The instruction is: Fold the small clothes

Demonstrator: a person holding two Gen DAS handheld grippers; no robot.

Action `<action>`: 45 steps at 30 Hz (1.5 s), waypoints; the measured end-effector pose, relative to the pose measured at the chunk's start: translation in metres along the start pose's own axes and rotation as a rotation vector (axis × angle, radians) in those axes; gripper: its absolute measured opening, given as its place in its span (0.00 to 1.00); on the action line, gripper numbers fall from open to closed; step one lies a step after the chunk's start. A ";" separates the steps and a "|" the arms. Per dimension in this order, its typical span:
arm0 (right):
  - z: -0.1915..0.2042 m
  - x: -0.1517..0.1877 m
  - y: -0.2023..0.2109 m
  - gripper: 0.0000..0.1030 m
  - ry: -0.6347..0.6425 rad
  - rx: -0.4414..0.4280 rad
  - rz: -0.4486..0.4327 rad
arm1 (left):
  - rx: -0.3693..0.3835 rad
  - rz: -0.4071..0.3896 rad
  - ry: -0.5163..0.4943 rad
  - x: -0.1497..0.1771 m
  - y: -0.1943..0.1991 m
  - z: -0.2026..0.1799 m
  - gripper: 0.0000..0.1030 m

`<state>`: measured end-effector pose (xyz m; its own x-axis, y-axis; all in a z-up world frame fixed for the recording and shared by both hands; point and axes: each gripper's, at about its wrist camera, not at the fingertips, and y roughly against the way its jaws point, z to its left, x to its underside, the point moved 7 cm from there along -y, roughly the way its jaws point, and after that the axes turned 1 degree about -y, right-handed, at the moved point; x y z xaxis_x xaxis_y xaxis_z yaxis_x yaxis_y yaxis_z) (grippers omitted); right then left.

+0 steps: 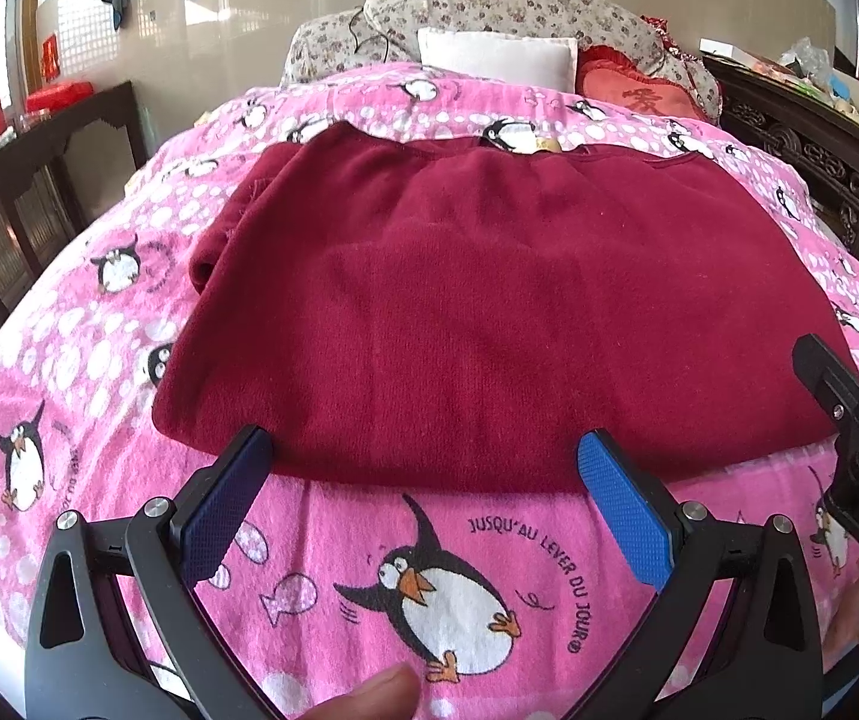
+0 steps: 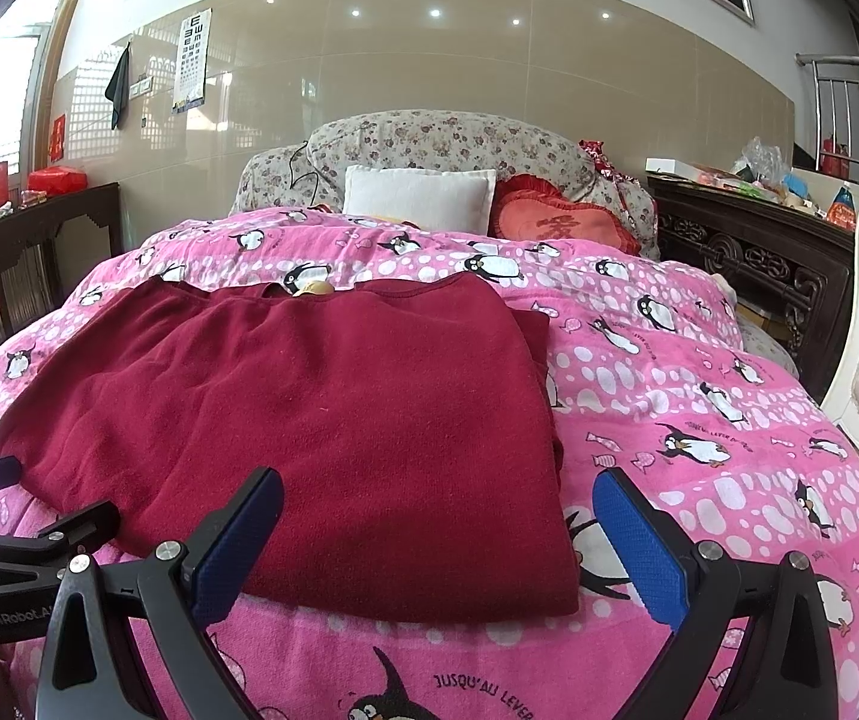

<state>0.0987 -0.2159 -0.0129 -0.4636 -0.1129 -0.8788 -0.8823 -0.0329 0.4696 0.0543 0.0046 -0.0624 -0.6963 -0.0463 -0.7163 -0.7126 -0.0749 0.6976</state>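
- Clearly the dark red sweater [image 1: 489, 312] lies flat on the pink penguin blanket [image 1: 99, 360], its sleeves apparently tucked in along the sides, which leaves a tidy rectangle; that shape suits a fold from the near hem up toward the neckline.
- At the left stands the left gripper [image 1: 423, 480], jaws spread wide and holding nothing. Its tips sit right at the sweater's near hem, probably so the hem can slide between them for a pinch. A fingertip [image 1: 381, 690] of the person shows below it.
- Further right is the right gripper [image 2: 438, 534], likewise wide apart and empty. Its left finger overlaps the near hem while the right finger hangs past the sweater's right edge, above the blanket; it seems lined up on the near right corner.
- The two tools stand side by side along the same hem, likely so both corners lift together and the fold stays straight.
- Beyond the sweater, a white pillow [image 2: 417, 195] and a red cushion [image 2: 555, 219] rest well apart from it, out of the fold's way.
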 end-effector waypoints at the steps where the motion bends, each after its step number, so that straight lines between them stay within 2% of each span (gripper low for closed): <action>1: 0.000 0.000 0.000 1.00 0.000 0.000 0.000 | 0.002 -0.014 -0.005 -0.001 0.000 0.000 1.00; 4: 0.000 0.000 0.000 1.00 0.000 0.000 0.000 | 0.024 -0.036 -0.011 -0.005 0.000 0.000 1.00; 10: 0.000 0.000 0.000 1.00 0.000 0.000 0.000 | 0.045 -0.008 -0.025 -0.005 -0.004 0.000 1.00; 17: 0.000 0.000 0.000 1.00 0.000 0.000 -0.001 | -0.002 -0.022 -0.034 -0.001 -0.002 0.000 1.00; 22: 0.001 0.000 0.001 1.00 0.002 0.001 -0.001 | 0.057 -0.010 -0.003 -0.001 -0.003 0.001 1.00; 28: 0.001 0.001 0.001 1.00 0.002 0.001 0.000 | 0.049 -0.017 -0.033 0.002 -0.002 -0.003 1.00; 33: 0.002 0.000 0.002 1.00 0.010 0.006 0.001 | 0.106 -0.004 0.018 0.000 -0.007 0.002 1.00; 36: 0.002 0.000 0.001 1.00 0.011 0.006 0.004 | 0.110 -0.004 0.006 0.001 -0.007 0.000 1.00; 42: -0.001 0.002 -0.008 1.00 -0.001 -0.012 0.045 | 0.100 -0.002 -0.004 0.003 -0.006 -0.002 1.00; 45: -0.002 0.007 -0.024 1.00 -0.019 -0.044 0.135 | 0.088 0.002 -0.019 0.005 -0.007 -0.003 1.00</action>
<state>0.1165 -0.2183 -0.0296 -0.5799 -0.1002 -0.8085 -0.8074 -0.0618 0.5868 0.0559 0.0018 -0.0704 -0.6986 -0.0271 -0.7150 -0.7155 0.0128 0.6985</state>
